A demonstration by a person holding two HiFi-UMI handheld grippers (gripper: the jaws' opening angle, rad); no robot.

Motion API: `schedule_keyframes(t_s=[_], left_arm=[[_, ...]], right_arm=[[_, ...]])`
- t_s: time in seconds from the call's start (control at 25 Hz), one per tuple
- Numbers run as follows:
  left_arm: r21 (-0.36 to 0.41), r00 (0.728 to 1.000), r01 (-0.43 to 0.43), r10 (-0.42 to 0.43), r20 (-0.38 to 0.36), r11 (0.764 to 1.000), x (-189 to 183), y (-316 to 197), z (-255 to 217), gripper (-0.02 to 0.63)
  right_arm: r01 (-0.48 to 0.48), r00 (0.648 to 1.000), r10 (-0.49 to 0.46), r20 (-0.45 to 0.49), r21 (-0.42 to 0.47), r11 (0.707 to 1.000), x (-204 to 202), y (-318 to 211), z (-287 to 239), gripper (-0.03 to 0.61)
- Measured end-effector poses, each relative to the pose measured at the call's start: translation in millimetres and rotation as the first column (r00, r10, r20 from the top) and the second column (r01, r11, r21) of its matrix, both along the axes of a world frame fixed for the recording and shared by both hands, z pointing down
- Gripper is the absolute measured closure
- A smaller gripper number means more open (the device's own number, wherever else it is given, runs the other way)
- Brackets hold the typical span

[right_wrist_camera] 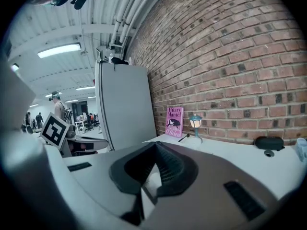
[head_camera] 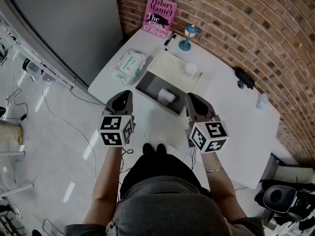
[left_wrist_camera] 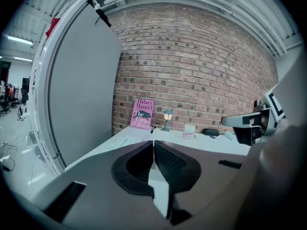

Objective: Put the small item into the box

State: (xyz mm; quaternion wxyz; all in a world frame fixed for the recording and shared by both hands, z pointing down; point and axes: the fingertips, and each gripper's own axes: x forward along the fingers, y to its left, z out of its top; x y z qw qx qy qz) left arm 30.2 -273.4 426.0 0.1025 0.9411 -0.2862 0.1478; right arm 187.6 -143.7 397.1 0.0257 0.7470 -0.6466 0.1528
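Observation:
In the head view an open box [head_camera: 149,84] with a dark inside lies on the white table [head_camera: 231,117], its pale lid [head_camera: 166,64] folded back. A small white item [head_camera: 167,95] rests inside the box near its front right corner. A small white jar [head_camera: 189,71] stands on the lid. My left gripper [head_camera: 125,95] hovers at the table's near edge, left of the box, shut and empty. My right gripper [head_camera: 191,99] hangs just right of the box's front corner, also shut with nothing in it. Each gripper view shows the jaws meeting at their tips.
A pink book [head_camera: 159,16] leans on the brick wall beside a small blue lamp [head_camera: 188,36] and a pen [head_camera: 170,38]. A pack of wipes [head_camera: 129,64] lies left of the box. A black object [head_camera: 244,77] and a small bottle [head_camera: 262,101] sit at the right.

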Motion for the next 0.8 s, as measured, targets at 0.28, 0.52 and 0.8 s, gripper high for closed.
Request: schedule_keyframes(t_s=[0.28,0.52,0.8], left_arm=[[0.012,1.0,-0.009,0.009,-0.012,1.0,-1.4,5.8,-5.0,0.588],[0.029,1.0,-0.009,0.01,-0.019,1.0,0.8,10.8,-10.6,0.588],[0.036,0.999,-0.027,0.028,-0.03,0.999,4.6,15.3,-16.2,0.588]], right_arm=[[-0.015,1.0,0.014,0.028,0.025,1.0,-0.8,1.2,0.2,0.577],[-0.027,0.999,0.026,0.028,0.02,0.999,3.8,5.9,4.5,0.577],[-0.02,1.0,0.02,0.016,0.017,1.0,1.9,4.5,6.9,0.577]])
